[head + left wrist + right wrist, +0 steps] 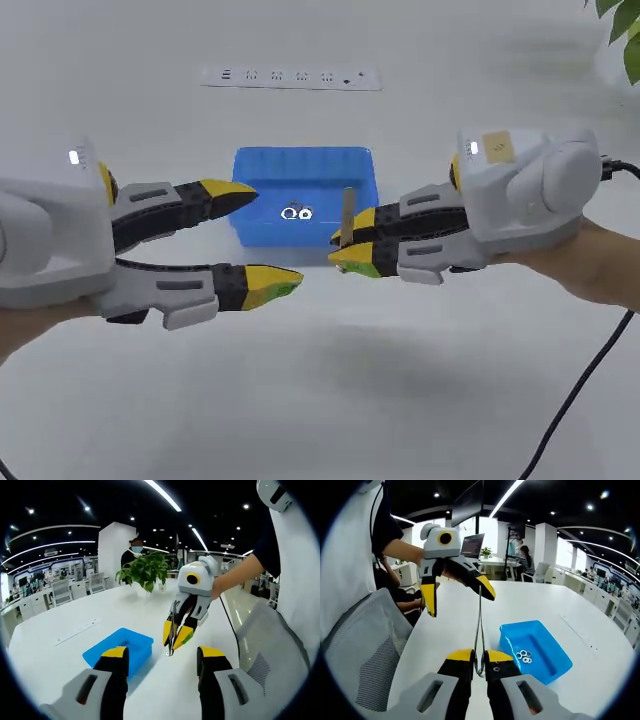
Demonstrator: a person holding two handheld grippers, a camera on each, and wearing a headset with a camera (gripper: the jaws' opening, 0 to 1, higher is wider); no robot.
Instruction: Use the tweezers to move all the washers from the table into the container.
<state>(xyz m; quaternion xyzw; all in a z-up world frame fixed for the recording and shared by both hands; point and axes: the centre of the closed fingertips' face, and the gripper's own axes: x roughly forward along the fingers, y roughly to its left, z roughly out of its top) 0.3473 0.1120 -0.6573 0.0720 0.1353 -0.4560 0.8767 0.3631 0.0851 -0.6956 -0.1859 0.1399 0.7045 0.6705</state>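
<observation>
A blue container (305,170) sits on the white table, with a few metal washers (297,213) lying inside it. My right gripper (345,250) hovers at the container's near right corner, shut on thin tweezers (348,210) that stand upright between its jaws. In the right gripper view the tweezers (480,620) run up from my right gripper (480,657), with the container (540,667) and washers (524,656) to their right. My left gripper (265,240) is open in front of the container, holding nothing. The left gripper view shows the left gripper (164,657) facing the right gripper (177,632).
A white power strip (290,77) lies beyond the container. A plant (625,30) stands at the far right corner. A black cable (580,390) trails from the right gripper. A grey mesh chair (365,645) is beside the table.
</observation>
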